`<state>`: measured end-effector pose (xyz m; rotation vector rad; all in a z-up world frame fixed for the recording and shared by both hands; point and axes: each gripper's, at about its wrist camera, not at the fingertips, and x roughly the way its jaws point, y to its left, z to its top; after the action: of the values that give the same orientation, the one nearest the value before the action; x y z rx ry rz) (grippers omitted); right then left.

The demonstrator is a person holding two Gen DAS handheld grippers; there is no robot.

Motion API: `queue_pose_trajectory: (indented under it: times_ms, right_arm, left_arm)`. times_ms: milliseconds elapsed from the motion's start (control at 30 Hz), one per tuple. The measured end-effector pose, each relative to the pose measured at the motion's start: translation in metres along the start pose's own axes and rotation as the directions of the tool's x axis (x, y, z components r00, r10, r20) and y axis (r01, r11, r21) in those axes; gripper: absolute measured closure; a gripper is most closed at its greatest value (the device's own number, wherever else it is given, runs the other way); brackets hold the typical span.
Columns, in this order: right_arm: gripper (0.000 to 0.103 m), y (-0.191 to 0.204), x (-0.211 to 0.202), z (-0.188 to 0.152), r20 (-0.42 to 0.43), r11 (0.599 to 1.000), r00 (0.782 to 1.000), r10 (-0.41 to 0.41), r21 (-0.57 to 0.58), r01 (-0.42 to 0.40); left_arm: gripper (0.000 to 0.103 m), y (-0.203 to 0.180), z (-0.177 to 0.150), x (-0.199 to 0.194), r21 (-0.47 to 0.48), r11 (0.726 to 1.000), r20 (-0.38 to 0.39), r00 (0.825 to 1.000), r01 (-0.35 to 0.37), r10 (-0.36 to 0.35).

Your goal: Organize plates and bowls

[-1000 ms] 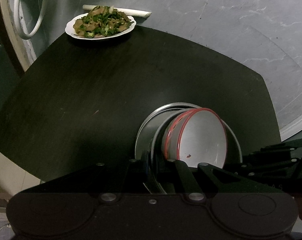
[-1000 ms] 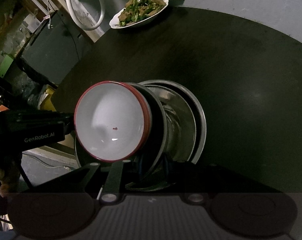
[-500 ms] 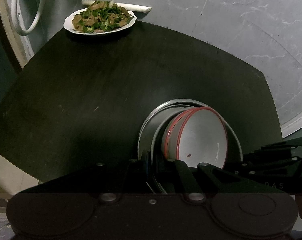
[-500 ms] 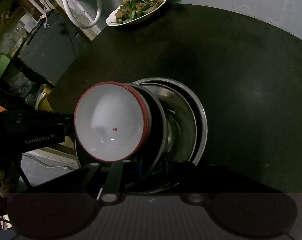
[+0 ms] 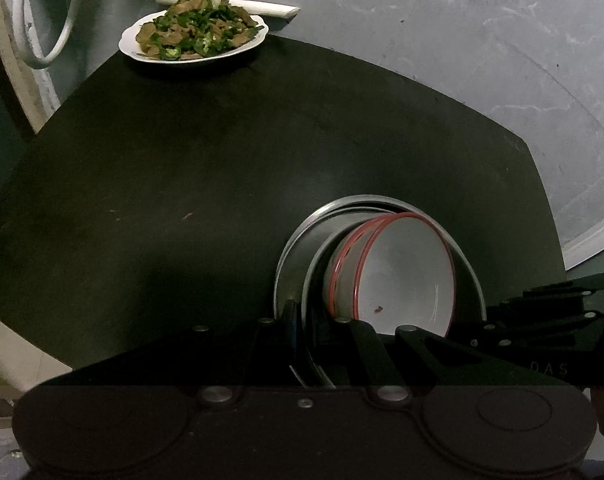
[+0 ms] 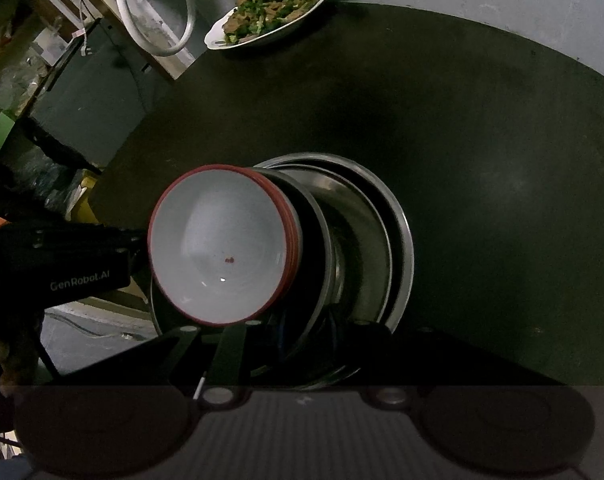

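Nothing in the stack has shifted: I keep both grippers (image 5: 302,340) (image 6: 305,344) clamped, apparently on the steel plates' (image 6: 397,240) rims, red-rimmed white bowls (image 6: 222,244) nested; lower level near the dark table's (image 5: 182,160) edge.

dark table (image 5: 222,184), food plate (image 5: 194,36) on it

A: Type of place? 
B: Looks like a plain home dining corner. Dark table (image 5: 230,184), plate of cooked greens and meat (image 5: 194,36) at 11 o'clock, stacked bowls (image 6: 222,244) near centre. 
A: Surroundings? 
B: Bare grey concrete floor (image 5: 461,32), white hose (image 6: 158,20) at 11 o'clock.
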<state>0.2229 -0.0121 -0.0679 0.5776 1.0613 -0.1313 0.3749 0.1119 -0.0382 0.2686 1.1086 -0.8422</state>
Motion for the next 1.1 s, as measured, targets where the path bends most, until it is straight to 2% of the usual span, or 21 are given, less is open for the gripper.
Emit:
queue_pose_trajectory:
  times_ms: [1100]
  right_arm:
    - [0.081, -0.0055, -0.0012, -0.0018, 0.026, 0.999, 0.999, -0.024, 0.029, 0.023]
  left_arm:
    - [0.098, 0.0073, 0.0026, 0.0089, 0.026, 0.999, -0.005, 0.999, 0.04, -0.04]
